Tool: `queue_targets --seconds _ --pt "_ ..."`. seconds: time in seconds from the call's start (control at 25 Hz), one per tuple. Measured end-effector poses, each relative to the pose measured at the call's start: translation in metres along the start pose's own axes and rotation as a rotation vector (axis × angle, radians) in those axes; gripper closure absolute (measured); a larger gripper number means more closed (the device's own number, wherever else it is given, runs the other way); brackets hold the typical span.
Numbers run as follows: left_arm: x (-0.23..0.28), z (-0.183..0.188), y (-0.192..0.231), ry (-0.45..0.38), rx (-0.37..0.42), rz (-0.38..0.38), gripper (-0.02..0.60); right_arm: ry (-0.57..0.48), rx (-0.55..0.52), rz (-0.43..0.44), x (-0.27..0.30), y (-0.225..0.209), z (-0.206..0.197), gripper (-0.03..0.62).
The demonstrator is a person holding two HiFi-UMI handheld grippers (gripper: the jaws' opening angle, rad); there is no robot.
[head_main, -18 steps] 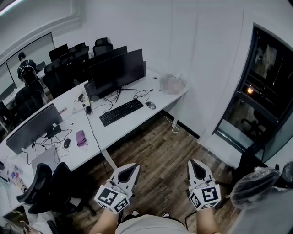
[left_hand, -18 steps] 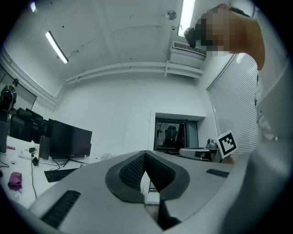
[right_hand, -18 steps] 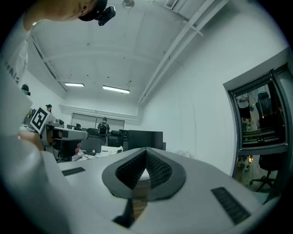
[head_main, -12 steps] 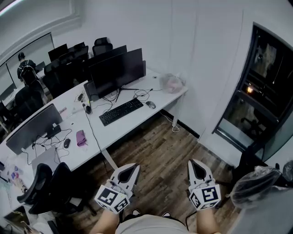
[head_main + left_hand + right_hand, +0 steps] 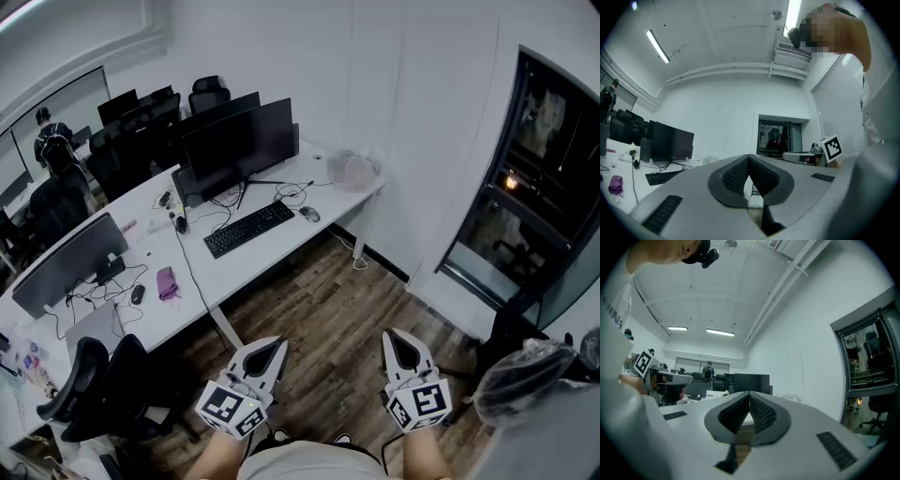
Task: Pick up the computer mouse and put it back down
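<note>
Almost nothing has changed: the left gripper (image 5: 277,343) and right gripper (image 5: 395,336) hover level above the floor (image 5: 328,314), the 2 with jaws together, empty. The computer mouse (image 5: 308,216) lies on the desk (image 5: 314,234) beside the keyboard (image 5: 248,229), well apart from them; the approach is not begun.

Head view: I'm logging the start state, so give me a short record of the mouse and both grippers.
mouse: on the white desk, just past the keyboard's right end, untouched
left gripper: shut, empty, over the wood floor, short of the desk
right gripper: shut, empty, over the floor, short of the desk
</note>
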State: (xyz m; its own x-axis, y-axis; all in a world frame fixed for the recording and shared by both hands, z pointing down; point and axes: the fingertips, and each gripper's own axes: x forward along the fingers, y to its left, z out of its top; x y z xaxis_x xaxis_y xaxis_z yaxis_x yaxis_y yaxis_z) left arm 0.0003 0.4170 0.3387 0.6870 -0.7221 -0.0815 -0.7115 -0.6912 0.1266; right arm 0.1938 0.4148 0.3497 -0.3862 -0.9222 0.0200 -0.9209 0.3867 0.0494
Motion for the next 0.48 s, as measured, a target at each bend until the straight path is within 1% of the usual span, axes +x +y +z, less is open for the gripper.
queue_targets --seconds 0.2,0.4,0.48 --pt "-0.009 -0.002 0.016 0.018 0.001 -0.005 0.577 0.055 0.019 -0.001 0.019 0.017 -0.014 0.572" --pt "-0.026 -0.004 0.049 0.035 -0.001 0.008 0.577 0.047 0.048 0.038 0.037 0.049 -0.021 0.572" --pt "-0.034 -0.008 0.064 0.041 -0.005 0.016 0.577 0.038 0.059 0.041 0.043 0.061 -0.024 0.574"
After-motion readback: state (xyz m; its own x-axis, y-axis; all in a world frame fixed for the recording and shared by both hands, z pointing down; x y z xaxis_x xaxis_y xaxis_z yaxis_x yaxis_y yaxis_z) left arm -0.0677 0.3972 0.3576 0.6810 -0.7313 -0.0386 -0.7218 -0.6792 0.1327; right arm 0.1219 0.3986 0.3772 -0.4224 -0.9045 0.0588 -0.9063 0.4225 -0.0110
